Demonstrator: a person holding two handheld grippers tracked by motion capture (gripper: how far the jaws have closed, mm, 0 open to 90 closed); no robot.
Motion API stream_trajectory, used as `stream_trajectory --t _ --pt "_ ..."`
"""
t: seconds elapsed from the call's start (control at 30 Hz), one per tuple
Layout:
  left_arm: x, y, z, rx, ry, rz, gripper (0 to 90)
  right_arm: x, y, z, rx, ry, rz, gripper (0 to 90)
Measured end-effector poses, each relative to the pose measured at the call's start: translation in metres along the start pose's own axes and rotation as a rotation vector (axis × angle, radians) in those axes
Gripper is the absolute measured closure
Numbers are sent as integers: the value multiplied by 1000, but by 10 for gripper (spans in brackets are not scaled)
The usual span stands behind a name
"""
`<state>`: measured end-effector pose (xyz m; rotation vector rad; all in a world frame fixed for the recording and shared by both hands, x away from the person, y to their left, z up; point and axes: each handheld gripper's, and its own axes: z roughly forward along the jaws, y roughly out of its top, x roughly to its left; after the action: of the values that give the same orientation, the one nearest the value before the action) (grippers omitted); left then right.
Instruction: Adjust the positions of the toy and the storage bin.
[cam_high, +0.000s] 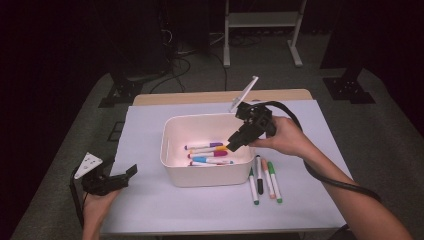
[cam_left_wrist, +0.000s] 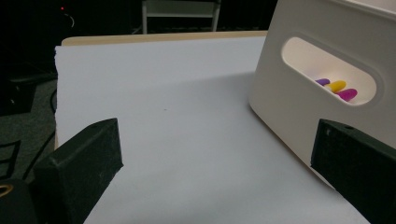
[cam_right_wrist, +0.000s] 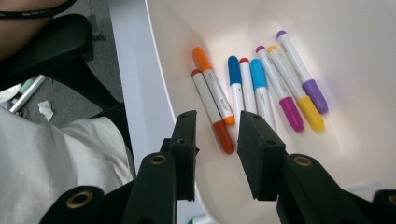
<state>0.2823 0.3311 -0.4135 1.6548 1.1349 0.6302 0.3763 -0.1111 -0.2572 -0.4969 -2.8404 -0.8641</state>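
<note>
White bin (cam_high: 175, 155) mid-table holds seven markers (cam_right_wrist: 261, 88); four more markers (cam_high: 264, 181) lie just right of it, likely yet to go in. Right gripper (cam_high: 234, 144) hangs over bin's right rim, jaws partly apart, empty. Left gripper (cam_high: 125, 175) rests near-left, wide open, empty.

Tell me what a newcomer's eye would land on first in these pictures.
First, the white bin at mid table, lit inside, with coloured markers lying on its floor. Next, the right gripper poised over the bin's right rim, jaws apart with nothing between them. Then four loose markers on the white table cover just right of the bin, and the left gripper open and idle at the near left.
</note>
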Motion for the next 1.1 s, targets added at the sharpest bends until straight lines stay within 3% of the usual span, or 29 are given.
stream_trajectory --t 0.27,0.53,0.83,1.1 --pt "-1 0 1 6 -2 4 7 -1 -41 -29 -39 -48 59 661" --pt "-2 1 2 6 -3 5 7 -10 -93 -35 -71 -63 162 651" --pt "-2 1 3 8 -4 7 7 -26 -144 -5 -57 -60 251 643" --pt "-1 0 3 10 -5 6 7 -41 -170 22 -43 -54 312 626"
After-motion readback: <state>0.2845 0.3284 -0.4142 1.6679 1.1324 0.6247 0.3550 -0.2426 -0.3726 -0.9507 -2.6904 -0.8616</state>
